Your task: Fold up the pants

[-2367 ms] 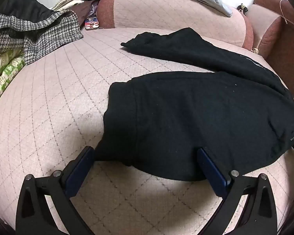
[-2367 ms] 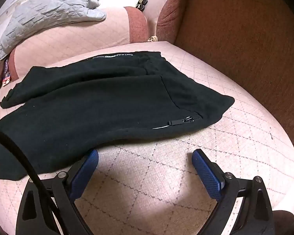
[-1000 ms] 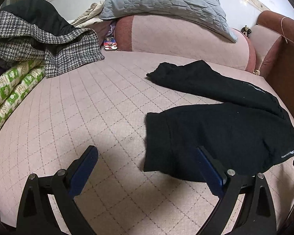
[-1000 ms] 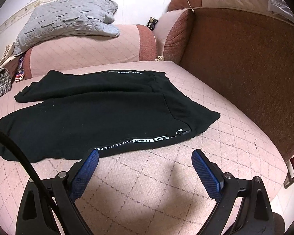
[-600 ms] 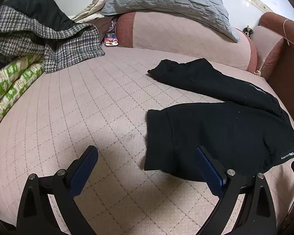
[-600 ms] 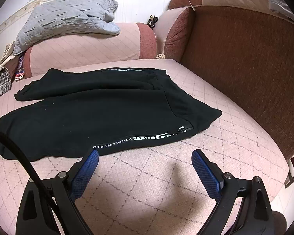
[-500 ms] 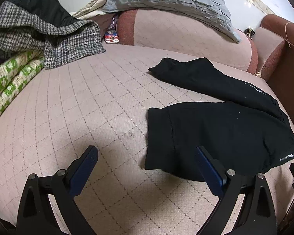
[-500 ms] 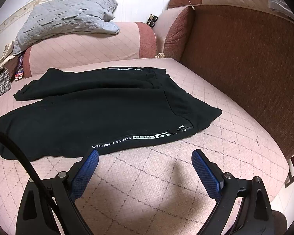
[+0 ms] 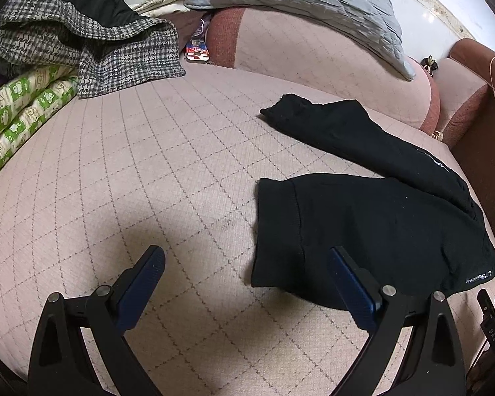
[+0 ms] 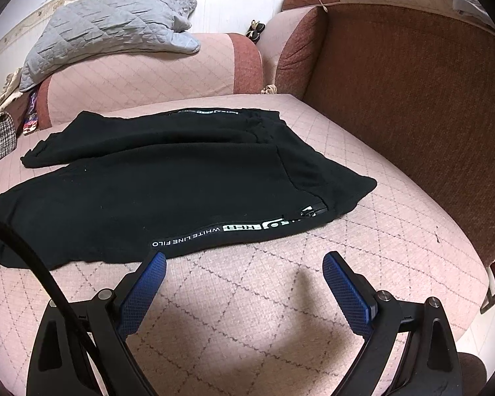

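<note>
Black pants [image 9: 373, 224] lie flat on the pink quilted sofa seat, legs spread apart, cuffs pointing left. In the right wrist view the pants [image 10: 181, 184] show a white lettered stripe and a zip pocket along the near leg. My left gripper [image 9: 247, 274] is open and empty, hovering just short of the near leg's cuff. My right gripper [image 10: 244, 277] is open and empty, above the bare seat just in front of the waist end of the near leg.
A houndstooth garment [image 9: 92, 46] and a green-patterned blanket [image 9: 19, 105] lie at the far left. A grey quilted pillow [image 9: 300, 3] rests on the pink backrest [image 10: 142, 72]. A brown armrest [image 10: 412, 105] rises on the right.
Both grippers have pulled back from the pants, which lie released on the seat. In the last half second the views shifted only slightly.
</note>
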